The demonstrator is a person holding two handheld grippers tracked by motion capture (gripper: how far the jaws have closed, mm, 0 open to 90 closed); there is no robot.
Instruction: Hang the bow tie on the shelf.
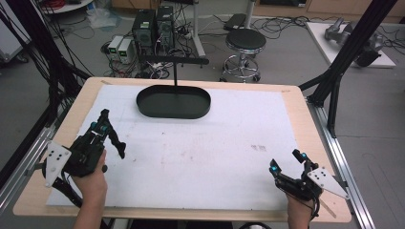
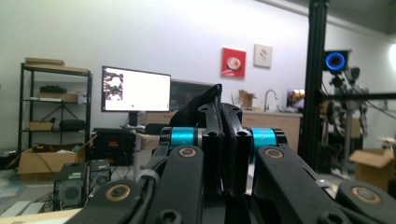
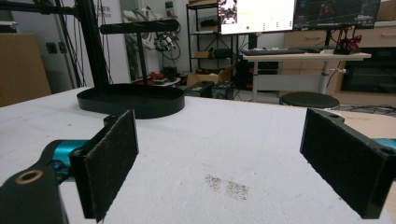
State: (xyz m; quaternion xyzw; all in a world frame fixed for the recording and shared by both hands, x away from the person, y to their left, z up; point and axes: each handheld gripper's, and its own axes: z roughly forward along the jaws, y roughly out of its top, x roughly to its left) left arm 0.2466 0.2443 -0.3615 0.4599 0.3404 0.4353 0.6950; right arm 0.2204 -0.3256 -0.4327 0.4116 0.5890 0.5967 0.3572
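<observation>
Left tongs [image 1: 111,133] are sitting clenched and empty, right tongs [image 1: 286,162] are gaping, both parked near the bench [image 1: 296,102] edge, likely waiting.

L gripper [image 2: 223,140] fingers together, monitor [image 2: 136,89] behind

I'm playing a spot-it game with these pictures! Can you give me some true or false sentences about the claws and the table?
1. The left claw is shut tight. True; its own view shows the pads pressed together.
2. The right claw is holding a toy. False; it is open and holds nothing.
3. A black oval tray sits at the table's far side. True.
4. The tray is full of fruit. False; nothing lies in it.
5. A post stands up from the tray. True.
</observation>
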